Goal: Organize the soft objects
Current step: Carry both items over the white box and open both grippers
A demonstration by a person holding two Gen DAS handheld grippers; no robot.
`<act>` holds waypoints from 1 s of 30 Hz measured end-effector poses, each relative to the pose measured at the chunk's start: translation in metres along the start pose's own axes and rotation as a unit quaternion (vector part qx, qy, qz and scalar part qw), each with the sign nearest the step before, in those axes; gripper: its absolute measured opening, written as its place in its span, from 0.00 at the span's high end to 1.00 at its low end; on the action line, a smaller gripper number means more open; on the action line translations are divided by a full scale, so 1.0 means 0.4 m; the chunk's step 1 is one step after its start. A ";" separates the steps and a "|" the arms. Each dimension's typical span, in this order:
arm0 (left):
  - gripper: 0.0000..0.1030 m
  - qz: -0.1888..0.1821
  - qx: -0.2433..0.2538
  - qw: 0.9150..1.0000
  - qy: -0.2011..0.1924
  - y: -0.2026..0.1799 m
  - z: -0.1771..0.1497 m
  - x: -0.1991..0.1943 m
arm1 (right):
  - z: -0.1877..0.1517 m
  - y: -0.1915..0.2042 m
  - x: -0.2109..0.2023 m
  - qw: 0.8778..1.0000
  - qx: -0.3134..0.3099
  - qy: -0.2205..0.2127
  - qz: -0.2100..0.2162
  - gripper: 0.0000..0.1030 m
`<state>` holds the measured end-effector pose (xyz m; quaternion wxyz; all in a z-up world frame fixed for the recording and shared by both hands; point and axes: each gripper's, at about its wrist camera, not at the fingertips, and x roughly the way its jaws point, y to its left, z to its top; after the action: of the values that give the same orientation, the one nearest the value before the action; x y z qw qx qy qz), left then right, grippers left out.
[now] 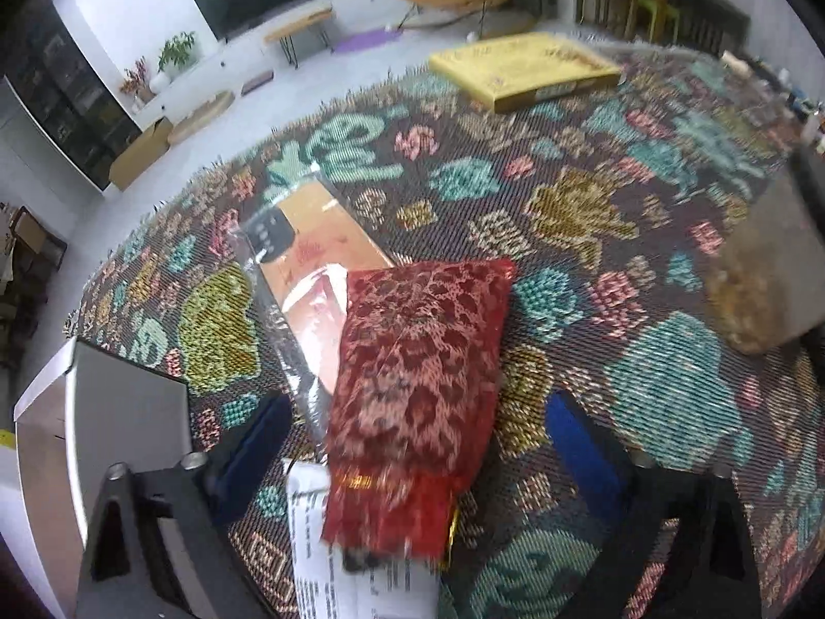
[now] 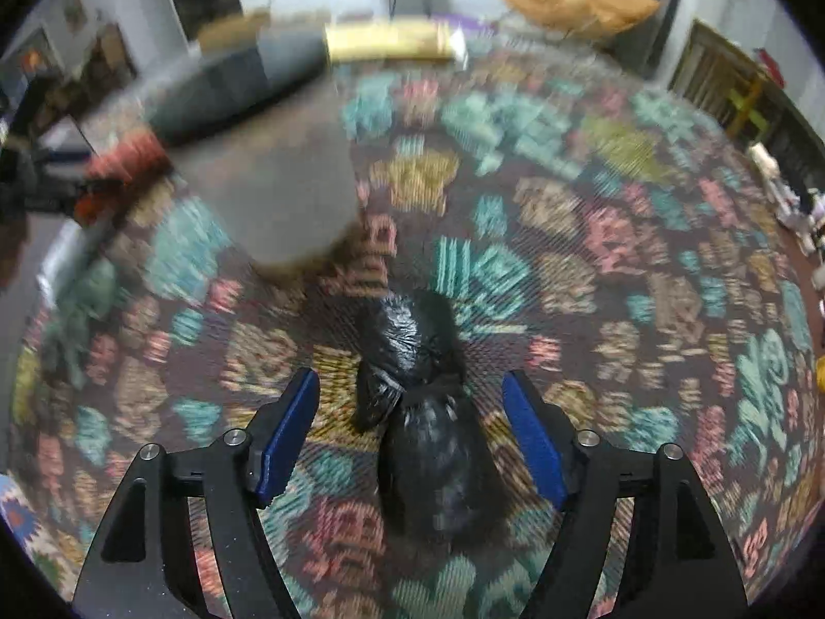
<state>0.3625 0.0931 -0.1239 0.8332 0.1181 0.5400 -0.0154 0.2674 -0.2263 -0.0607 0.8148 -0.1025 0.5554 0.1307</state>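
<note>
Left wrist view is showing the left gripper (image 1: 412,443) standing apart around a red leopard-print pouch (image 1: 417,392), pads not pressing it; the pouch is lying on a clear packet (image 1: 314,268) over the patterned cloth (image 1: 593,237); right gripper (image 2: 410,428) is spreading either side of a black plastic bundle (image 2: 428,438), also untouched; a grey bin (image 2: 278,175) is blurring behind.

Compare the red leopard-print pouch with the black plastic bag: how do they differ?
The red pouch is flat, rectangular and patterned; the black bag is plain, glossy, crumpled and pinched at the middle. The pouch lies partly on clear-wrapped packets; the bag lies directly on the patterned cloth. Both sit between open jaws.
</note>
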 end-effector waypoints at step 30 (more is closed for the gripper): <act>0.75 -0.041 -0.237 0.964 -0.113 0.522 -0.664 -0.543 | 0.199 0.660 -0.451 0.950 -0.001 -0.167 0.264 0.62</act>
<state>0.0660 0.3307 0.0067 0.8915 -0.1082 0.4350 0.0655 0.1882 0.0301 0.1306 0.8323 0.0706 0.4182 0.3569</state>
